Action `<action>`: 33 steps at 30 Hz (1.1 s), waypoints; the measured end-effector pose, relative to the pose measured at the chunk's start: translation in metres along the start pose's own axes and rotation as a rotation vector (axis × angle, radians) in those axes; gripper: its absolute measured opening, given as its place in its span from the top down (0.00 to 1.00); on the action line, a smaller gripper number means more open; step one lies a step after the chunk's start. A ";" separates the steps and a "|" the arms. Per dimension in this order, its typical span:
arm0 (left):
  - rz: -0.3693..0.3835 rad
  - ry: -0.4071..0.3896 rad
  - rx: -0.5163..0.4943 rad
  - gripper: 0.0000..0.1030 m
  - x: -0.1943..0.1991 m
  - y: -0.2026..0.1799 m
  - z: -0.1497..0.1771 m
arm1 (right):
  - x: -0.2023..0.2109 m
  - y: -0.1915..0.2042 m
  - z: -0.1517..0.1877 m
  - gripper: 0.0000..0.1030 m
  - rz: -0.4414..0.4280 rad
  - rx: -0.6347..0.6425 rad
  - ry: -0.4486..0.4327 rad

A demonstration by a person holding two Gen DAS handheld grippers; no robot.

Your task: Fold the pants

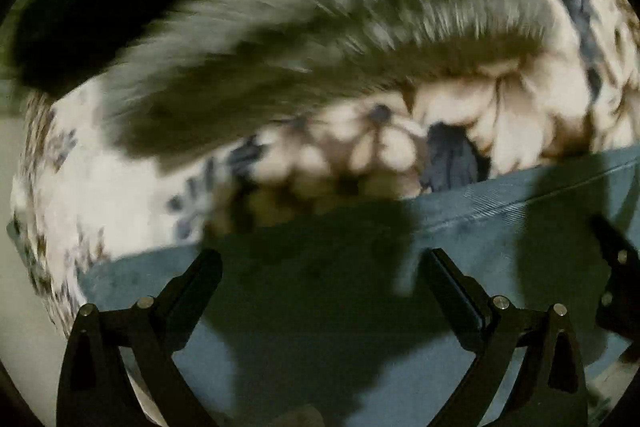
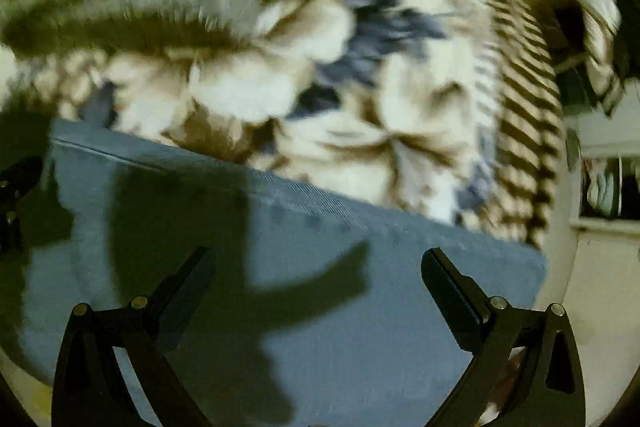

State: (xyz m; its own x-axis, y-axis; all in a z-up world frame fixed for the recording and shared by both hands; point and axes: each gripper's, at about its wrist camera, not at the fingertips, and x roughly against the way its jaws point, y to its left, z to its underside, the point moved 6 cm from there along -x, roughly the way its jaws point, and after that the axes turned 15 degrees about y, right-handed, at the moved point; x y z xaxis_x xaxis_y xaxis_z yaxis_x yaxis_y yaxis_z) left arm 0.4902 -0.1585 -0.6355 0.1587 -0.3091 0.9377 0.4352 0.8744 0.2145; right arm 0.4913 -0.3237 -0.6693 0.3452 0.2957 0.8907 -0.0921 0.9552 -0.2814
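Observation:
Blue denim pants lie flat on a floral bedspread. In the left wrist view my left gripper hovers over the denim, jaws wide apart and empty. Part of the other gripper shows at the right edge. In the right wrist view the pants fill the lower half, a stitched edge running across. My right gripper is open and empty above the denim. The left gripper shows at the left edge. Both views are motion-blurred.
The floral bedspread is white, brown and blue, with a striped border at the right. A grey-brown fuzzy band crosses the back. A pale wall and a shelf stand beyond the bed at right.

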 end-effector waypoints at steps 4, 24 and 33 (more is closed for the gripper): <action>0.021 -0.012 -0.047 0.00 -0.014 -0.006 -0.011 | -0.029 0.008 -0.027 0.00 -0.022 0.114 0.052; 0.232 -0.215 -0.032 0.98 0.114 0.033 0.053 | 0.045 -0.039 0.011 0.93 -0.211 0.057 -0.049; 0.313 -0.244 0.086 0.98 0.107 0.024 0.163 | 0.081 0.000 0.112 0.95 -0.227 0.055 -0.173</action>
State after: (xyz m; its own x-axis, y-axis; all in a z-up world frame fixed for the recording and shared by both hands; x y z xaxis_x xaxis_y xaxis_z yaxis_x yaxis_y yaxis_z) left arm 0.3732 -0.1093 -0.4853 0.0528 0.0657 0.9964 0.3219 0.9434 -0.0792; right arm 0.4143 -0.2982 -0.5574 0.1990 0.0678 0.9777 -0.0829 0.9952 -0.0521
